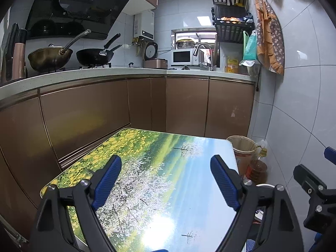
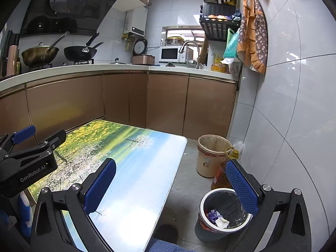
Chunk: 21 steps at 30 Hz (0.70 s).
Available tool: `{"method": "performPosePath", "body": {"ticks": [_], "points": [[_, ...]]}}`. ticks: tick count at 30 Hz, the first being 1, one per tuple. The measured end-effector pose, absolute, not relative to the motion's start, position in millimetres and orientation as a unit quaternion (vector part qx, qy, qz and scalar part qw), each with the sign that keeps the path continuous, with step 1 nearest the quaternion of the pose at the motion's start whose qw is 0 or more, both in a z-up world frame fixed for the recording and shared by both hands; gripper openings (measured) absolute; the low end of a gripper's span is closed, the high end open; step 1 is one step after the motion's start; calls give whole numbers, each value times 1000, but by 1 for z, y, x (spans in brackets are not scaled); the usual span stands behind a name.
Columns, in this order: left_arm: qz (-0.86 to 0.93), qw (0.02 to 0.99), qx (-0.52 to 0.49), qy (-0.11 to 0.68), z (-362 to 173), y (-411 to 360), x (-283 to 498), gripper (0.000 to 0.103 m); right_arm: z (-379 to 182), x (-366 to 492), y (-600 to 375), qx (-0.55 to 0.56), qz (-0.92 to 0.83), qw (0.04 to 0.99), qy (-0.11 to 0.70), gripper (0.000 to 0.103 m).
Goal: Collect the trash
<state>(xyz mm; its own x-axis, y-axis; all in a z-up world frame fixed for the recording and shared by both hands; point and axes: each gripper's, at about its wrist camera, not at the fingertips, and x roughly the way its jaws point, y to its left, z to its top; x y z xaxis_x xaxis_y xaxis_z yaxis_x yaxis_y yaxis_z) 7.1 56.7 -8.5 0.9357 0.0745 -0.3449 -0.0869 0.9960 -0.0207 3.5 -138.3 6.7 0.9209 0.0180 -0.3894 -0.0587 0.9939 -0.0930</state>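
Note:
A grey trash bin point(image 2: 201, 229) with a white rim and black liner stands on the floor right of the table; crumpled white paper and purple wrappers point(image 2: 218, 218) lie inside. My right gripper point(image 2: 171, 185) is open and empty, above the table's right edge and the bin. My left gripper point(image 1: 166, 180) is open and empty above the table point(image 1: 178, 199), which has a landscape print top. The left gripper also shows at the left of the right wrist view point(image 2: 27, 157). The right gripper shows at the right edge of the left wrist view point(image 1: 313, 191).
A beige bin point(image 2: 210, 157) with a clear liner stands by the wall, with an oil bottle point(image 2: 221, 172) beside it. Brown cabinets point(image 2: 126, 100) run behind the table under a counter with woks point(image 2: 79, 52), a microwave point(image 2: 170, 54) and a faucet. Tiled wall at right.

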Motion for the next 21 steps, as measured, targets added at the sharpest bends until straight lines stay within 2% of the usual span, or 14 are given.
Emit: {"method": "performPosePath", "body": {"ticks": [21], "points": [[31, 987, -9, 159, -5, 52, -9, 86, 11, -13, -142, -49, 8, 982, 182, 103]]}}
